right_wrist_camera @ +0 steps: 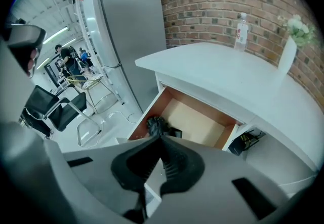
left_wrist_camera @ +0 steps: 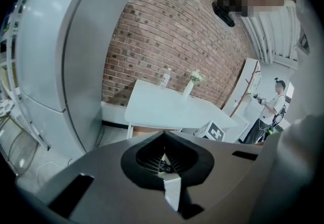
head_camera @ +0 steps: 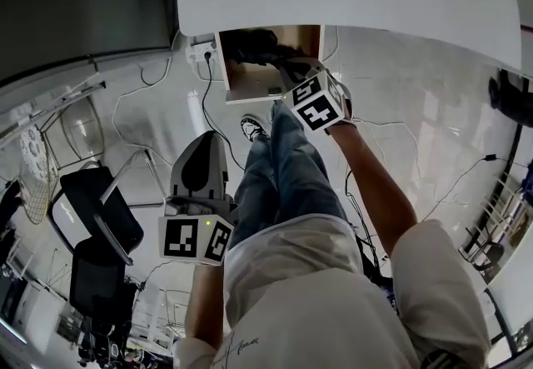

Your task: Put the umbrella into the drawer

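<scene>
The umbrella [right_wrist_camera: 157, 126] is lying inside the drawer [right_wrist_camera: 197, 119] as a black, folded bundle. In the right gripper view it is sitting in the drawer's lower left corner. The drawer is standing open, pulled out from under the white worktop [right_wrist_camera: 228, 74], and is showing a light wooden bottom and brown sides.

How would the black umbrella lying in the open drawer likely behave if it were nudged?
The umbrella looks bunched and crumpled, so its fabric would probably give and flop rather than slide stiffly. It sits near a corner of the drawer, so rolling far seems unlikely.
</scene>
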A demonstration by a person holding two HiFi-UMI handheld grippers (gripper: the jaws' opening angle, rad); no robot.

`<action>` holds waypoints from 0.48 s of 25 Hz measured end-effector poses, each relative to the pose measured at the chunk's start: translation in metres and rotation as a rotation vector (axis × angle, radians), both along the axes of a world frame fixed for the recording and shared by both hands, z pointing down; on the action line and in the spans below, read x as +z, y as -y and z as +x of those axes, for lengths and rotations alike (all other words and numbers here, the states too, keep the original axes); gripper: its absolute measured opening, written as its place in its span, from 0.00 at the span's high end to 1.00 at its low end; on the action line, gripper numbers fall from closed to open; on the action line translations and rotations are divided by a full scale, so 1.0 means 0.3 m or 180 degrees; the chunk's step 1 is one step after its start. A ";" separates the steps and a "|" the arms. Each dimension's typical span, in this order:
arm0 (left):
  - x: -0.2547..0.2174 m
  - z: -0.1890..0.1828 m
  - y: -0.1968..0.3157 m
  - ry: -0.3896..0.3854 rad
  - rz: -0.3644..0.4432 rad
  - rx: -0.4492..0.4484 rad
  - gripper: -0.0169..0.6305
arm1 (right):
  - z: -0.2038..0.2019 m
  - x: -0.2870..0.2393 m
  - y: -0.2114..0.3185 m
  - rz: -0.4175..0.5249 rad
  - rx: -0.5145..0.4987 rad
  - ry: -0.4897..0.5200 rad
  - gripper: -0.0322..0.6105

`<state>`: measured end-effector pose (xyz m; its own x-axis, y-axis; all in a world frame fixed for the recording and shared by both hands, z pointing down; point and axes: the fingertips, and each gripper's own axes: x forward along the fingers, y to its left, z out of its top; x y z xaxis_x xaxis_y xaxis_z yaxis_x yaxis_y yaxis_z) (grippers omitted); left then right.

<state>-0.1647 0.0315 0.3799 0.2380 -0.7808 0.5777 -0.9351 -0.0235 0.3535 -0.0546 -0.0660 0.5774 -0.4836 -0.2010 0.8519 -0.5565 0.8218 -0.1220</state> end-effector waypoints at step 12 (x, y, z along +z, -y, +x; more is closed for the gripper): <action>-0.072 0.022 -0.025 -0.0005 0.0115 0.0057 0.95 | 0.013 -0.249 -0.056 0.0083 0.0206 0.0369 0.92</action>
